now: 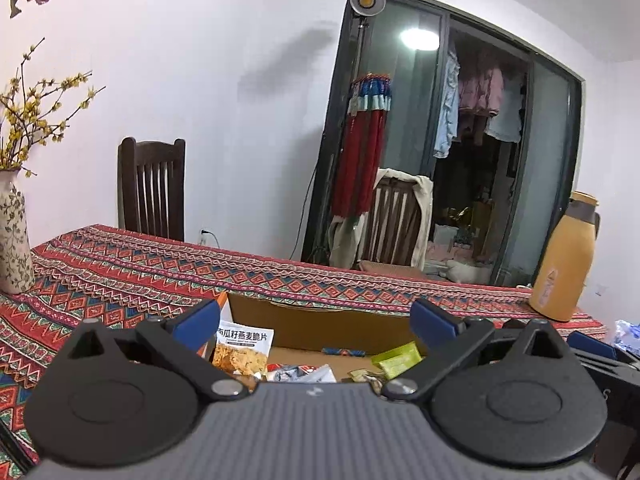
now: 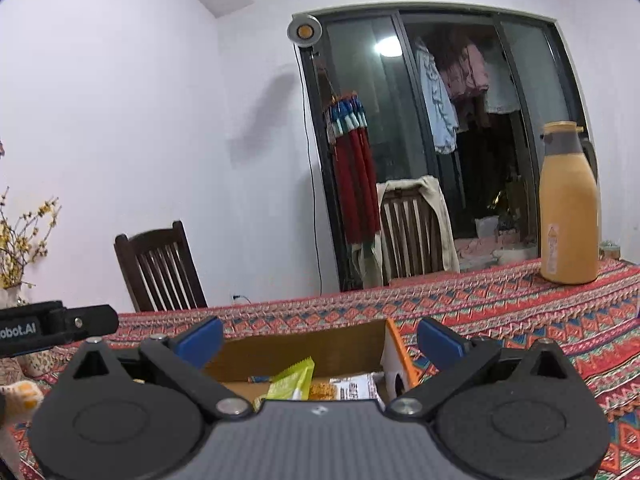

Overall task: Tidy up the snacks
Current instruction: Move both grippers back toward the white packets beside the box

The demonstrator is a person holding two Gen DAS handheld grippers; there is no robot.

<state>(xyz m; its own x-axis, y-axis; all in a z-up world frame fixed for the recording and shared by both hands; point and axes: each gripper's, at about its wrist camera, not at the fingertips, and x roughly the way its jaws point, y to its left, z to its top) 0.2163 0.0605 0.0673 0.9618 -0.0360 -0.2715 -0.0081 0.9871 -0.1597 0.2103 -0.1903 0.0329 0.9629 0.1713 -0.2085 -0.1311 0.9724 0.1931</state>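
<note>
Both tongs wide, nothing between the pads. Left tongs (image 1: pixel 316 320) and right tongs (image 2: pixel 320 340) sit side by side at the near edge of the box (image 1: pixel 340 326), aimed slightly down over it. From the right view I can see the left unit's body just to my left.

Snacks are in the box: oat-crisp pack (image 1: pixel 244 350) standing against the left wall, green pack (image 1: pixel 400 358) toward the right, a few small wrappers (image 1: pixel 304 374) loose on the floor between them. Right view shows the same green pack (image 2: pixel 292 380) propped upright mid-box and a white labelled pack (image 2: pixel 356 388) lying flat beside it.

Box sits on the patterned cloth (image 1: pixel 120 276), open side up, so drops from above land inside. Bottle (image 2: pixel 568 216) far right and vase (image 1: pixel 14 236) far left are well apart from the work zone.

My read: contents are dumped, not sorted. Upright packs lean on walls or each other, so they'll tip if nudged. Wide jaws suit flat packs; I'd approach from above, not through the near wall.
</note>
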